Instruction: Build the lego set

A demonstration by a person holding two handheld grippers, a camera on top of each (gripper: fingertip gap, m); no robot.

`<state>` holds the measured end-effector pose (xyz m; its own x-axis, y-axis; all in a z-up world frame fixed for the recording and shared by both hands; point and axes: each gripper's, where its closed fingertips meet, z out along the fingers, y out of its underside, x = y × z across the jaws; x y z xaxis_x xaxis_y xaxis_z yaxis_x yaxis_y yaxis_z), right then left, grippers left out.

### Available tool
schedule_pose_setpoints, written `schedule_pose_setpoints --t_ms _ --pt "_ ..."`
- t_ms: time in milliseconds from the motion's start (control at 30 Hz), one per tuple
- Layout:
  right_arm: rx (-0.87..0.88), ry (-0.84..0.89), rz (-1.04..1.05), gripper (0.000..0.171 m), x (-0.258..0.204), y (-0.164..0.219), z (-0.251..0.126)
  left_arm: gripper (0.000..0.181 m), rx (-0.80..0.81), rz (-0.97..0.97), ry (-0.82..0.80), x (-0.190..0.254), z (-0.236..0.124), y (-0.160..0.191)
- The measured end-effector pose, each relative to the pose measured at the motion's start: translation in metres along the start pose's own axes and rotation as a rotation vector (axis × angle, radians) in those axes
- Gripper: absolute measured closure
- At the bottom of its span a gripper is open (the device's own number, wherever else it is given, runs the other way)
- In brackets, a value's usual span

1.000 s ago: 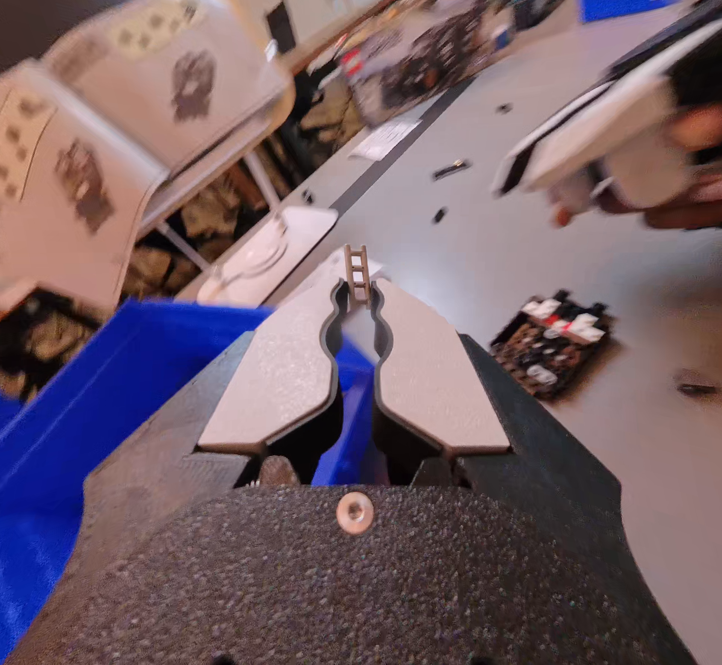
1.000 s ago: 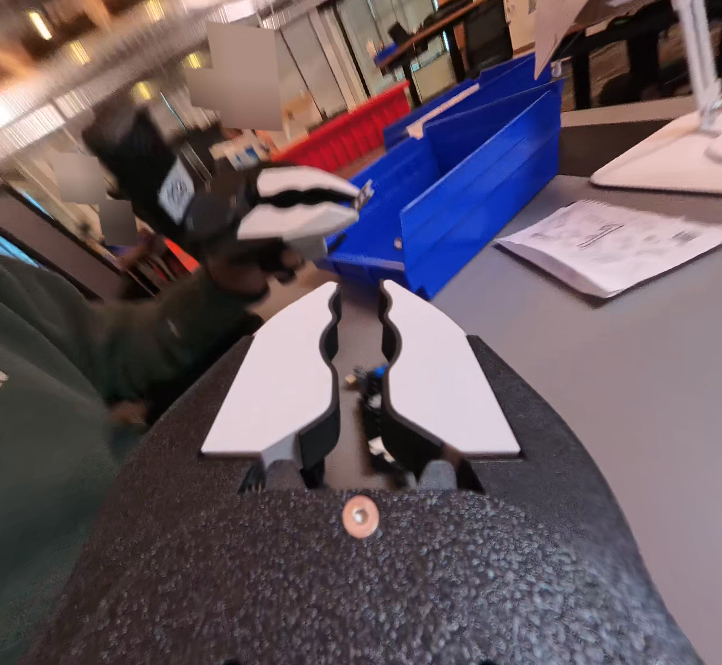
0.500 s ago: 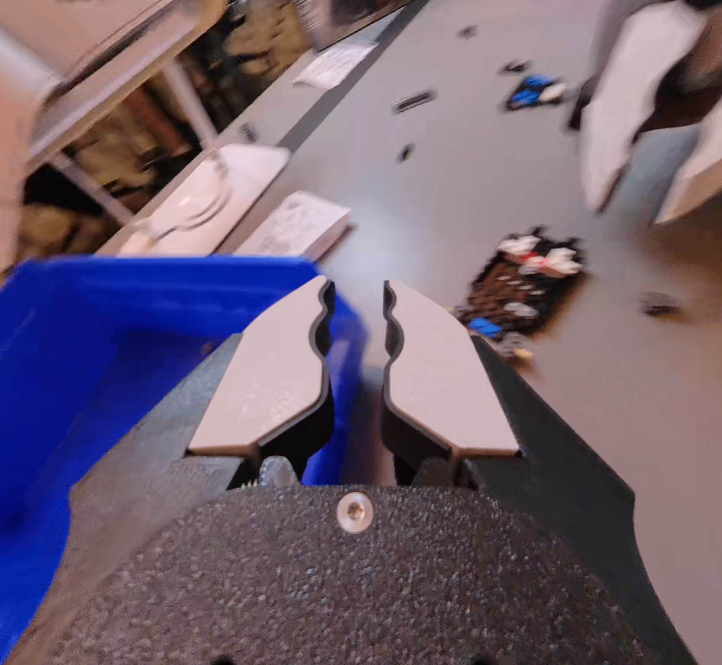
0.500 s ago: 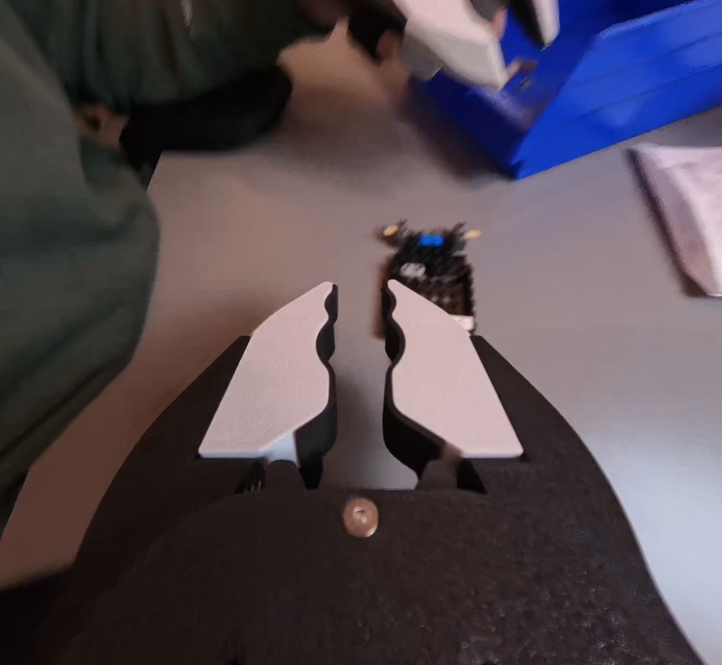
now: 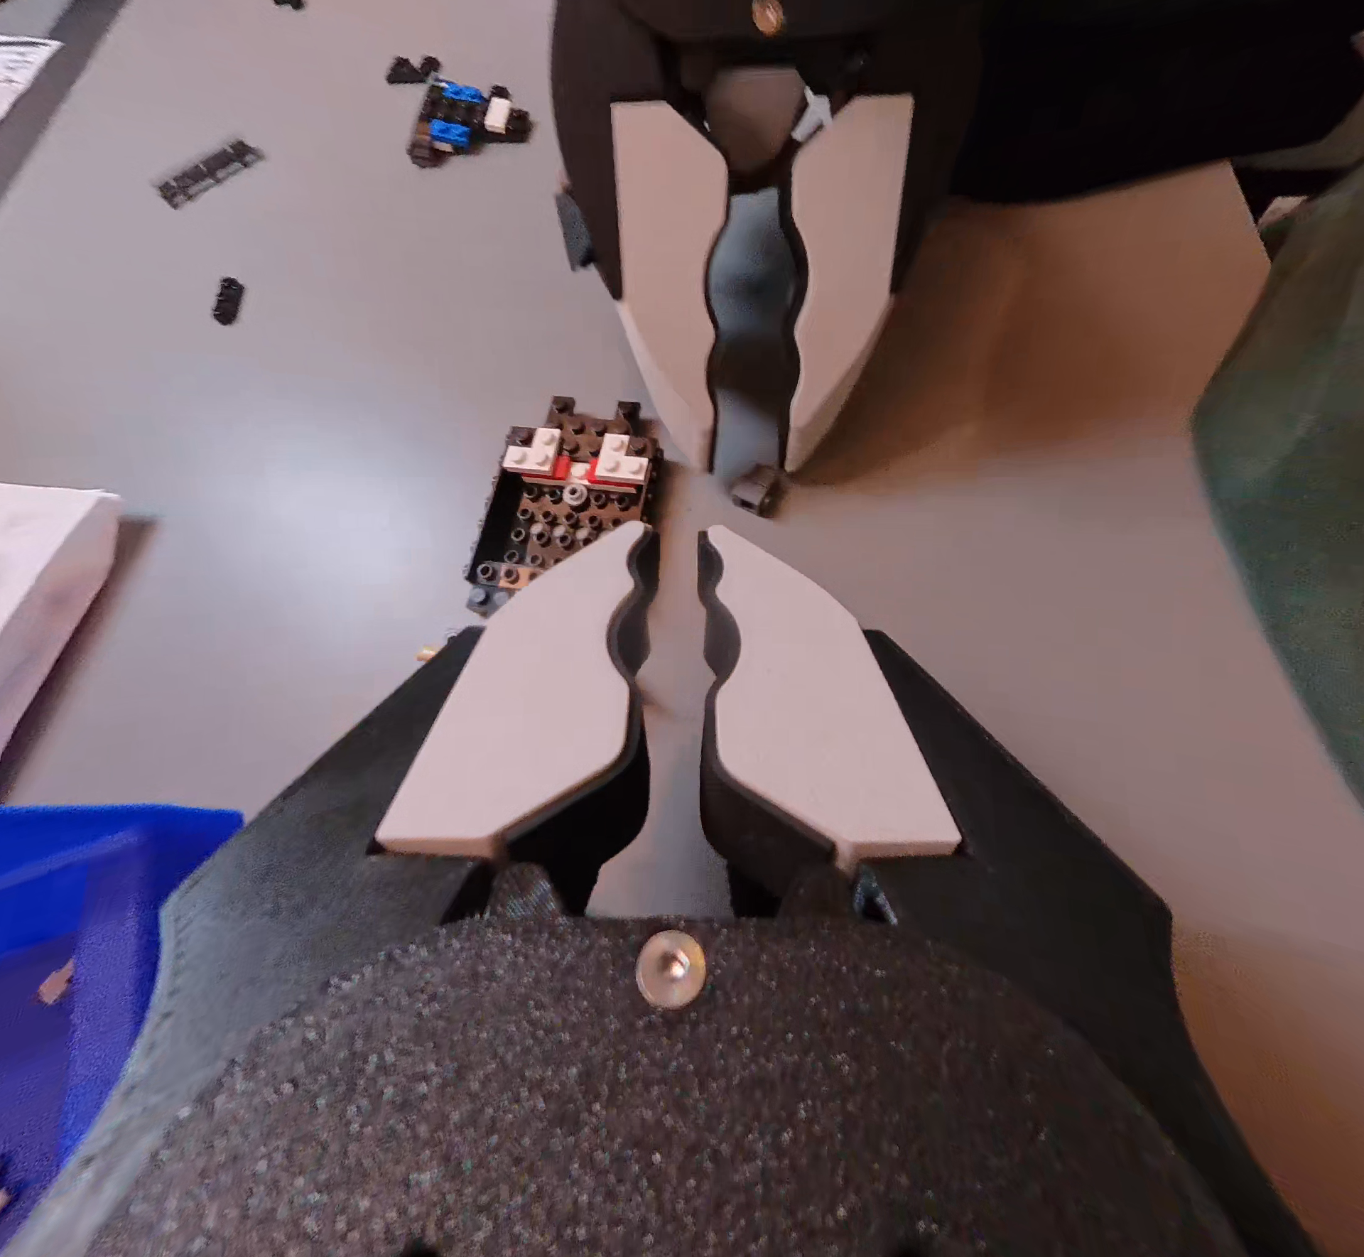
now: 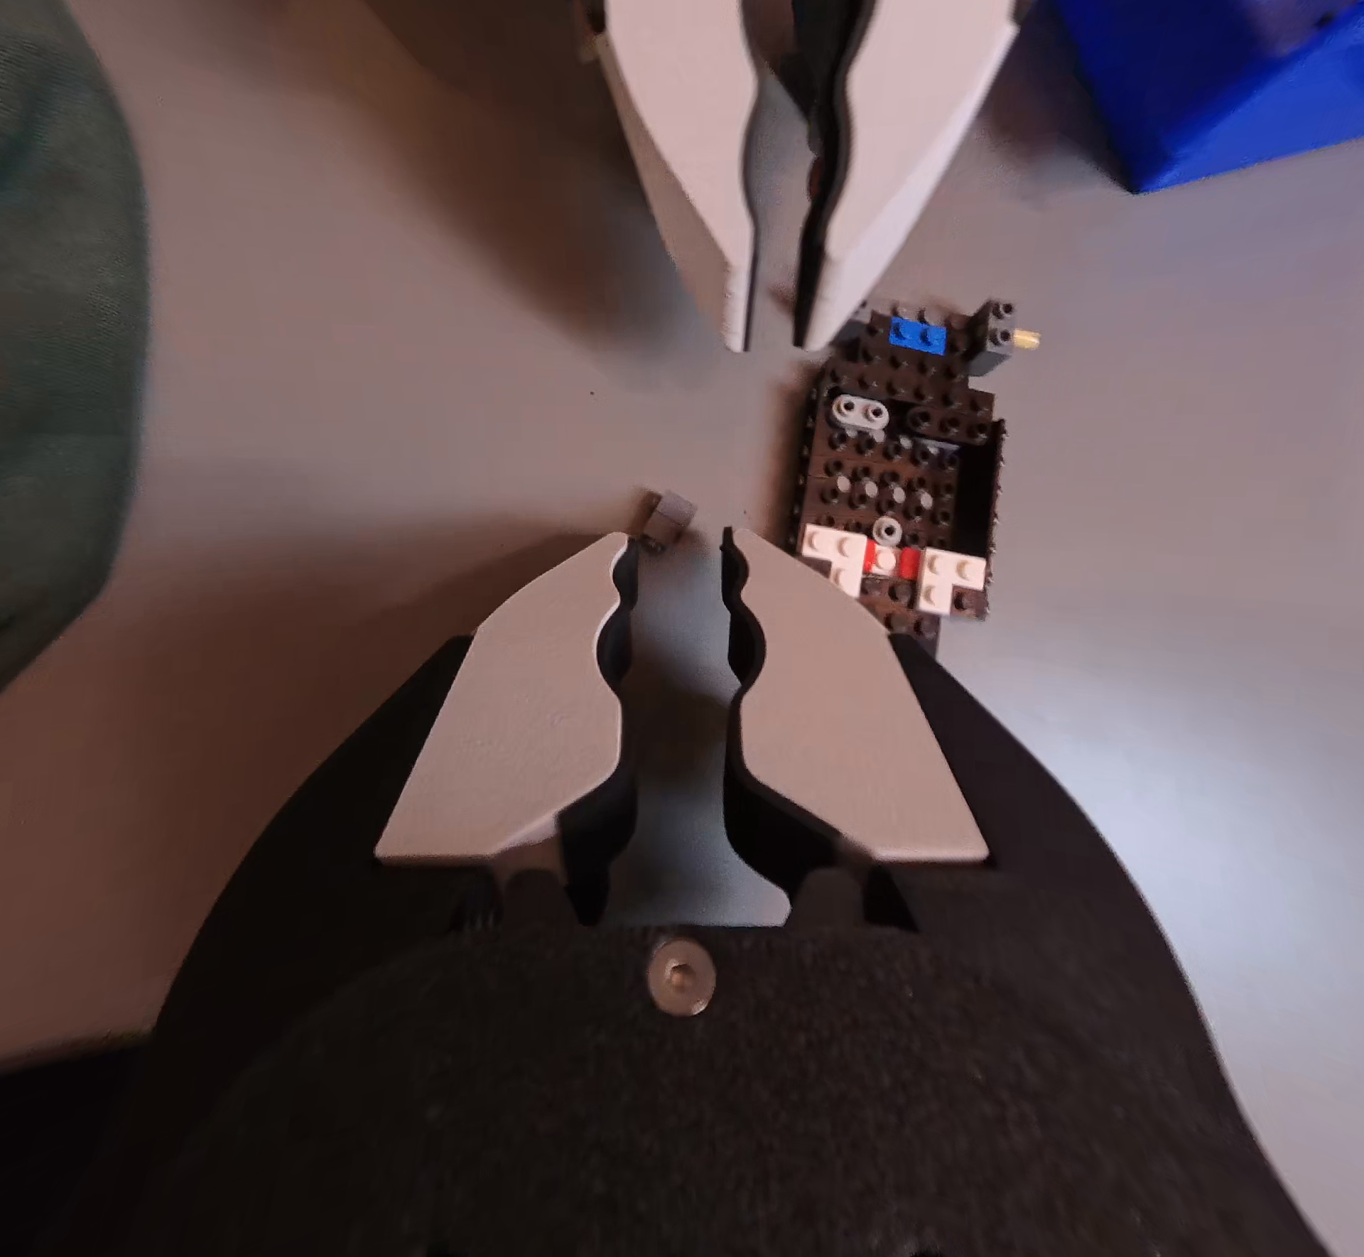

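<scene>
A dark brick build (image 5: 572, 505) with white and red pieces lies flat on the grey table (image 5: 295, 446). It also shows in the right wrist view (image 6: 893, 476). A small dark grey brick (image 5: 754, 487) lies loose beside it, also seen in the right wrist view (image 6: 668, 513). My left gripper (image 5: 675, 539) is slightly open and empty, just right of the build. My right gripper (image 6: 675, 542) is open and empty, its left fingertip next to the small brick. The two grippers point tip to tip: the right one (image 5: 745, 468) faces me from above, and the left one (image 6: 775, 336) likewise.
A small black and blue brick cluster (image 5: 465, 118), a black plate (image 5: 210, 172) and small black pieces (image 5: 229, 299) lie farther off. A white booklet (image 5: 44, 579) is at the left. A blue bin (image 5: 74, 963) (image 6: 1218, 40) stands close. A green sleeve (image 6: 59, 336) borders the table. Spacing between my two grippers at the tips: around 5 cm.
My left gripper held a tan ladder piece over the blue bin, then opened and let it go. Both grippers swung down to the table and now meet beside the brick build.
</scene>
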<state>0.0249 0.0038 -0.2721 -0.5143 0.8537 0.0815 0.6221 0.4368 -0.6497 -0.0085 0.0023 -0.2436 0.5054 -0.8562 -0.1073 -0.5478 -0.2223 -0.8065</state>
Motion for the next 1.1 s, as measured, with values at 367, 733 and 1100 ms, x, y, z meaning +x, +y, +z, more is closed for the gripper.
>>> schedule_pose_setpoints --t_ms 367,733,1100 --pt "-0.026 -0.013 0.061 0.159 -0.004 -0.002 0.009 0.166 -0.075 0.034 0.051 0.018 0.021 0.009" --pt "-0.017 0.010 0.062 0.152 0.001 0.000 0.007 0.163 -0.104 0.033 0.033 0.021 0.034 0.010" --pt "-0.017 -0.008 0.059 0.160 -0.003 0.001 0.006 0.164 -0.125 0.028 0.026 0.023 0.041 0.009"
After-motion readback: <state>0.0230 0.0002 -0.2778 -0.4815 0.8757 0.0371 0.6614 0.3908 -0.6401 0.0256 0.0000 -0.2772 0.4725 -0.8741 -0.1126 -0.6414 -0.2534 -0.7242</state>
